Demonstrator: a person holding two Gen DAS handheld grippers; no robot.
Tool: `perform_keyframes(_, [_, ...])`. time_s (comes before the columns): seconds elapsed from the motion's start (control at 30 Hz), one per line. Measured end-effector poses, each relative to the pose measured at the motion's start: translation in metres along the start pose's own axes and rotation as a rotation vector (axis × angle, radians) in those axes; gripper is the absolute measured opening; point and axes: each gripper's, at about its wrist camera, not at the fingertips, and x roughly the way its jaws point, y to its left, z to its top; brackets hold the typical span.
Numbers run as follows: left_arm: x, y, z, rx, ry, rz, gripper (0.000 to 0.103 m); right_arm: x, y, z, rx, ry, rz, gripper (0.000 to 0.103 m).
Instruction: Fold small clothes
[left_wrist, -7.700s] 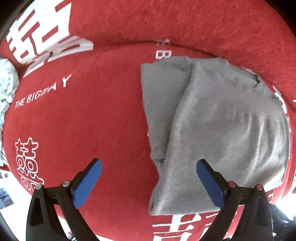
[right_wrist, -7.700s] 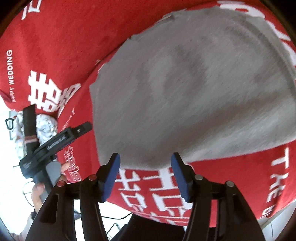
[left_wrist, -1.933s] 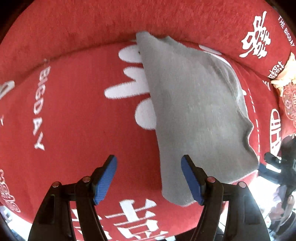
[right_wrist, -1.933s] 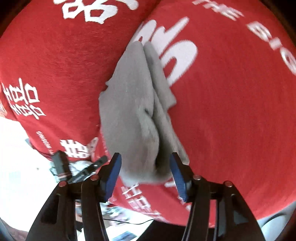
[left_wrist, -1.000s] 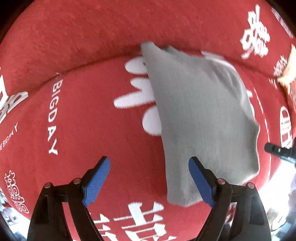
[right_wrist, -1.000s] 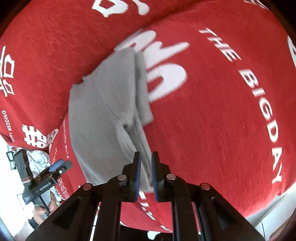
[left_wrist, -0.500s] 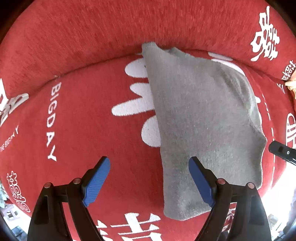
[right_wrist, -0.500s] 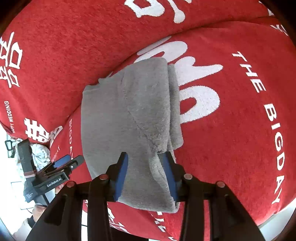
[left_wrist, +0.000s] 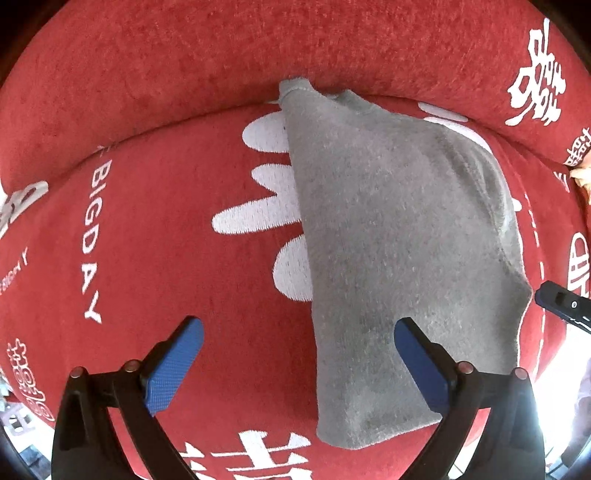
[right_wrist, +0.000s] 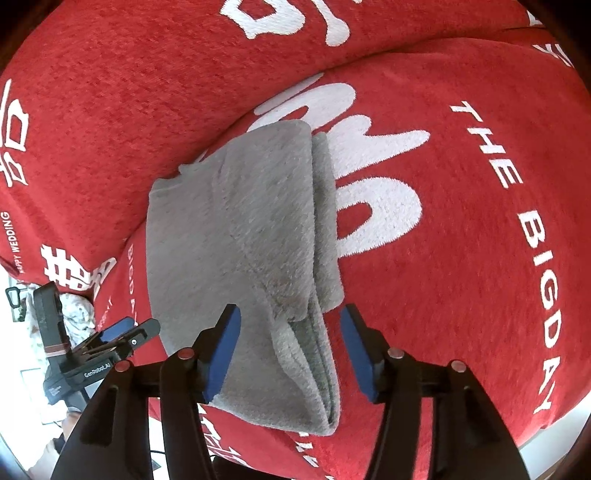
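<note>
A grey fleece garment (left_wrist: 399, 251) lies folded into a narrow stack on the red sofa cover (left_wrist: 155, 229). In the right wrist view the garment (right_wrist: 243, 240) shows several layered edges at its near end. My left gripper (left_wrist: 299, 363) is open and empty, its right finger over the garment's near edge. My right gripper (right_wrist: 290, 350) is open, its blue pads either side of the garment's near end, holding nothing. The left gripper also shows in the right wrist view (right_wrist: 110, 339) at the garment's left side, and the tip of the right gripper shows in the left wrist view (left_wrist: 563, 306).
The red cover carries white lettering (right_wrist: 532, 251) and large white characters. A sofa backrest (left_wrist: 258, 48) rises behind the garment. A pale patterned cloth (right_wrist: 74, 314) lies off the cover's left edge. The seat's front edge runs just below both grippers.
My right gripper, shut a second ago, has opened wider and let go of the garment's folded end. My left gripper stays open and has barely moved.
</note>
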Motion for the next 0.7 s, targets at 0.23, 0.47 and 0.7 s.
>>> perform_keyframes(0.23, [0.005,0.005,0.016,-0.004,0.005,-0.035,0.103,0.004,-0.009,0.015,0.004,0.014,0.027,0.066])
perform_keyframes(0.47, [0.022,0.017,0.034,-0.031,0.044,-0.199,0.103,0.022,-0.033,0.034,0.048,0.056,0.121,0.067])
perform_keyframes(0.7, [0.052,0.008,0.052,-0.050,0.108,-0.364,0.103,0.051,-0.041,0.050,0.086,0.148,0.329,0.071])
